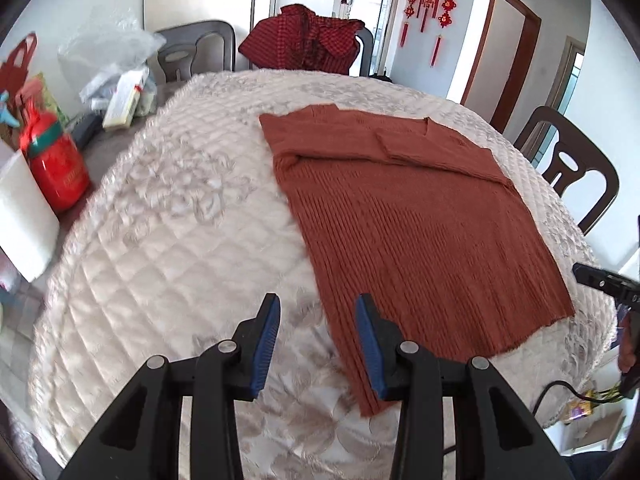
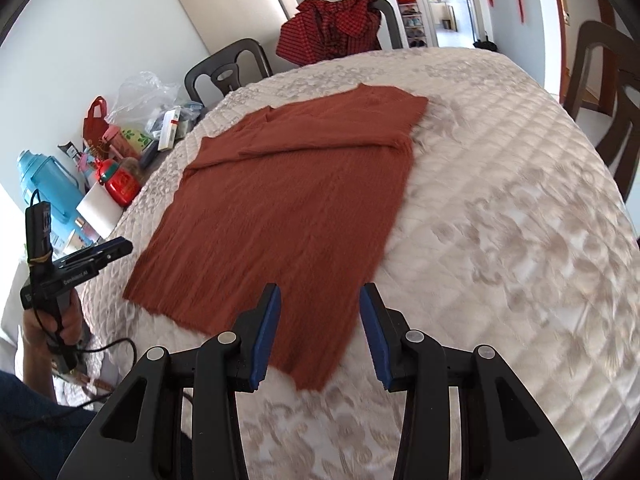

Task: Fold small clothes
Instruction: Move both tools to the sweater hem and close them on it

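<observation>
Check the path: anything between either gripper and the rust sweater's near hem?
Nothing visible. The left gripper and right gripper are both open above the near corners of the rust ribbed sweater, which lies flat on the quilted cover; clutter sits off at the table's far side.

Left gripper (image 1: 318, 340) is pointing steeply down, blue pads (image 1: 266, 344) standing apart with nothing between them. Right gripper (image 2: 320, 334) is angling down the same way, jaws parted and holding nothing. In the right wrist view, the left hand (image 2: 54, 326) is gripping its tool's handle at the near left, dark sleeve just below.
</observation>
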